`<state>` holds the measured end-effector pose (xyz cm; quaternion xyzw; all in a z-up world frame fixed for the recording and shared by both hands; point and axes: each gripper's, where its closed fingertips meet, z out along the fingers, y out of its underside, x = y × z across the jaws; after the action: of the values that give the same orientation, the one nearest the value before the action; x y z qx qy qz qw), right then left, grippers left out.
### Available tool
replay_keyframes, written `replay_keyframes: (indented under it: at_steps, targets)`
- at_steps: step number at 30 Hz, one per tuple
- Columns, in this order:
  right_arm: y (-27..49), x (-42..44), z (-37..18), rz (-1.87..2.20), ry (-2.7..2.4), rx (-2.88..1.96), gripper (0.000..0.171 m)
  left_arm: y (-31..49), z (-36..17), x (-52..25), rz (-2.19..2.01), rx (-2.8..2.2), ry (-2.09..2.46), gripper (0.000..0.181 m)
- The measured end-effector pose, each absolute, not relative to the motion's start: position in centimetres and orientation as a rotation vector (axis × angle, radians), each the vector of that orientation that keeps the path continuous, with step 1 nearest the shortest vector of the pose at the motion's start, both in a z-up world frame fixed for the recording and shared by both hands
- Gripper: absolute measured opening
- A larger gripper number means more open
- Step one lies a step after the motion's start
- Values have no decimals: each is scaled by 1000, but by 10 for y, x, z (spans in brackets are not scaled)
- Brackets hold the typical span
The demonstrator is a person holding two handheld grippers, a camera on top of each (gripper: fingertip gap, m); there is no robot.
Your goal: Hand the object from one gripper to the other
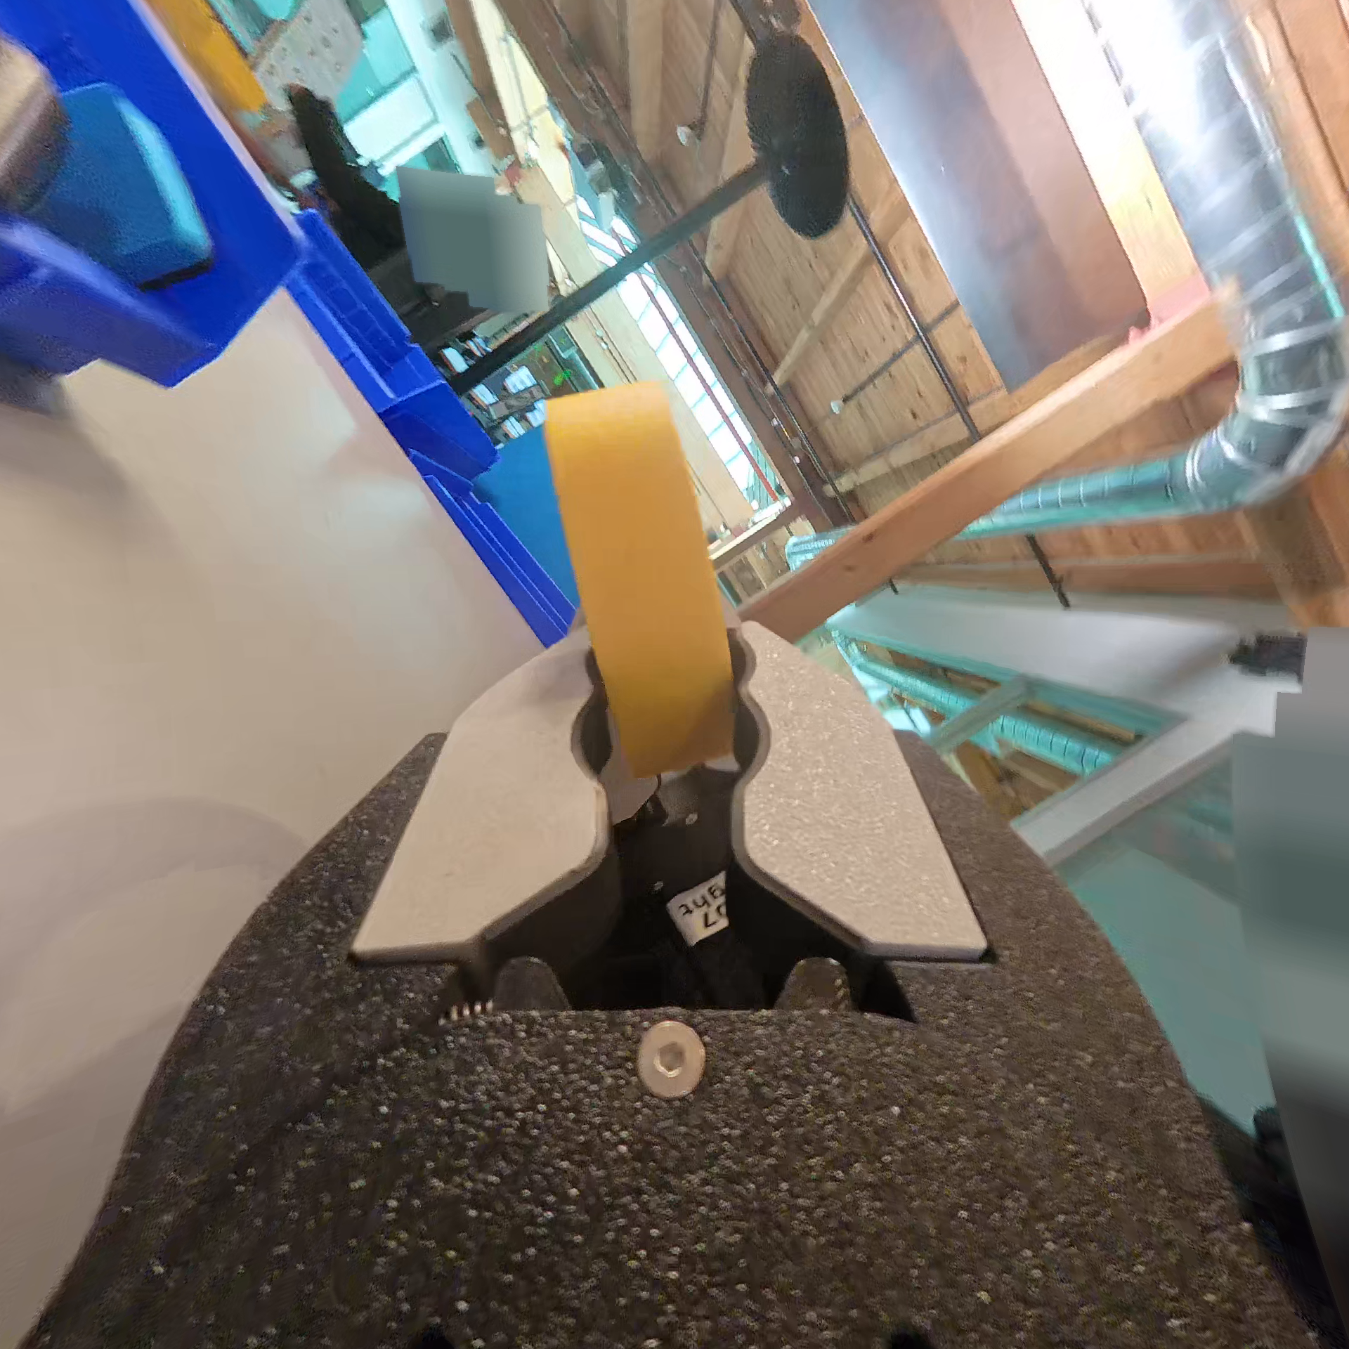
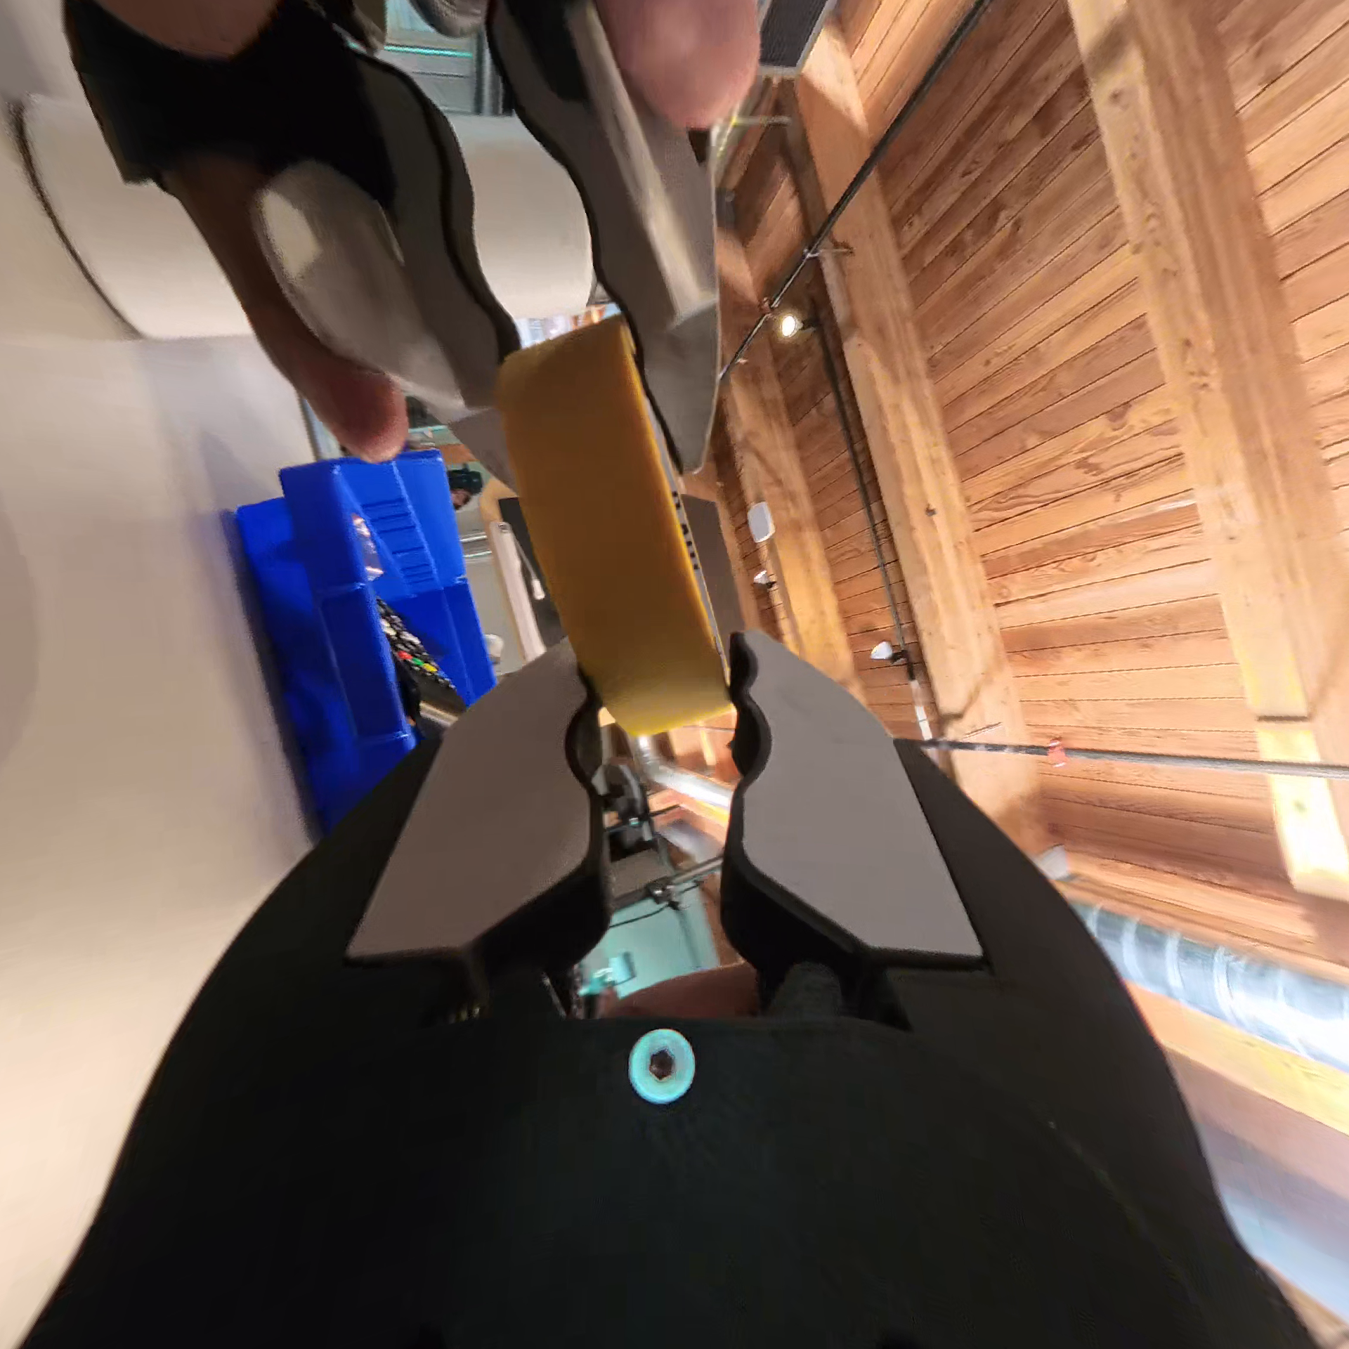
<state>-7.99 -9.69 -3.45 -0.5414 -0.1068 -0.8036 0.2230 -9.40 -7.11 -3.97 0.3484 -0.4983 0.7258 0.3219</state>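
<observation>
The left hand-held gripper [image 1: 660,701] was closed on the near end of a yellow roll of tape [image 1: 635,577], its grey fingers [image 1: 511,788] pressed against both sides of the roll. The tape stood on edge and reached away from the fingertips, held in the air.

In the right wrist view, the right hand-held gripper [image 2: 660,701] sat around the other end of the same tape [image 2: 606,555], its jaws close beside the roll's flat sides; whether they pressed on it could not be told. The left hand-held gripper [image 2: 577,365] showed at the far end of the roll, held by a person's hand [image 2: 328,350].

Beyond lay a pale surface [image 1: 182,584] with blue bins [image 2: 350,628] on it.
</observation>
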Motion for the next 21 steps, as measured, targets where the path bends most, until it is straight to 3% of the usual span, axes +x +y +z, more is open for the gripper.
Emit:
replay_keyframes:
  at_steps: [5, 13, 21]
  targets:
    - [-106, -77, -26, -1816, -12, -1546, 28, -60, -25, -102, 2129, 618, -1656, 69]
    - [-91, -98, -31, -850, 211, -1603, 26, -40, -50, -101, 2361, 135, -2207, 73]
    - [-85, -111, -6, -377, 378, -1395, 27, -63, -33, -130, 2433, 74, -1807, 68]
